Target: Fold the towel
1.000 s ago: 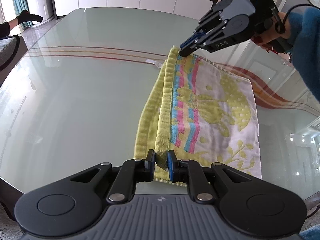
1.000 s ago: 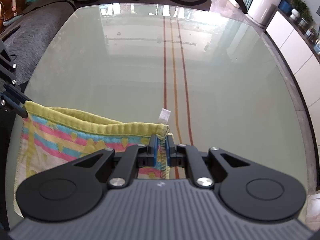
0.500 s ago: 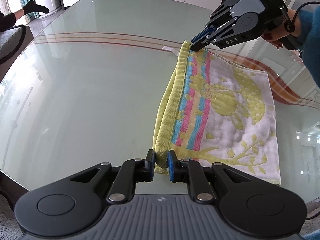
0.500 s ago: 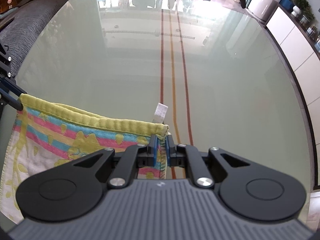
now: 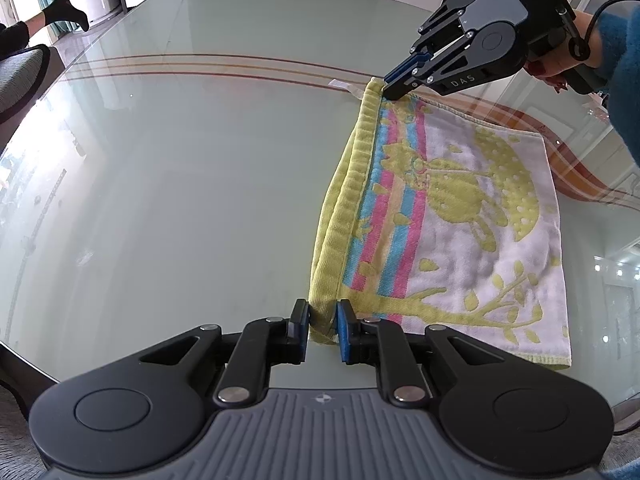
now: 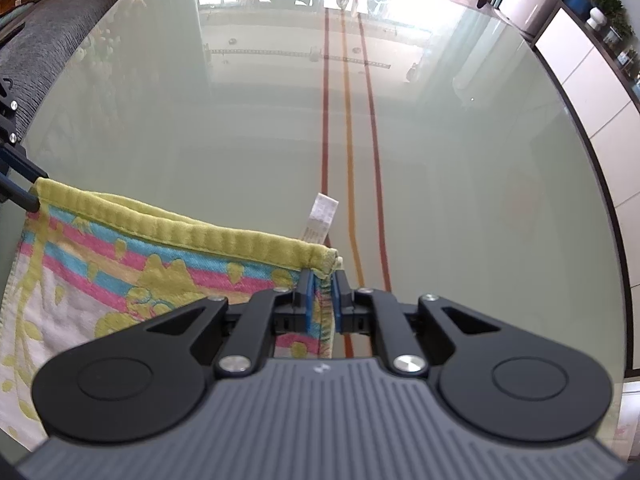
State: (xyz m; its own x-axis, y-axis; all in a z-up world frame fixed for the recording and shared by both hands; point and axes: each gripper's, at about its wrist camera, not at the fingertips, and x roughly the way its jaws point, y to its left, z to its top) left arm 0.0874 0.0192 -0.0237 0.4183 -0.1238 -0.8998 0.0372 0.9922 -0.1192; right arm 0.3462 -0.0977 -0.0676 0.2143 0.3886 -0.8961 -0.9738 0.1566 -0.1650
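A towel [image 5: 460,208] with a yellow border, pink and blue stripes and a yellow tree print lies folded double on the glass table [image 5: 180,160]. My left gripper [image 5: 323,320] holds the near corner of the doubled yellow edge. Its jaws are opening, and the towel still fills the gap between the pads. My right gripper [image 5: 390,90] is shut on the far corner of the same edge. In the right wrist view the towel [image 6: 120,280] spreads left from the right gripper [image 6: 320,300], and the left gripper's fingertips [image 6: 24,196] show at its other corner.
A white care label [image 6: 320,216] sticks out past the towel's corner onto the glass. Red and orange stripes [image 6: 348,120] run across the table. A grey sofa [image 6: 52,32] stands beyond one edge and white cabinets [image 6: 592,92] beyond another. A person's socked foot [image 5: 64,12] shows at the far left.
Both grippers have come down with the yellow edge, and the towel now lies flatter on the glass. The gap between the left jaws is a little wider.
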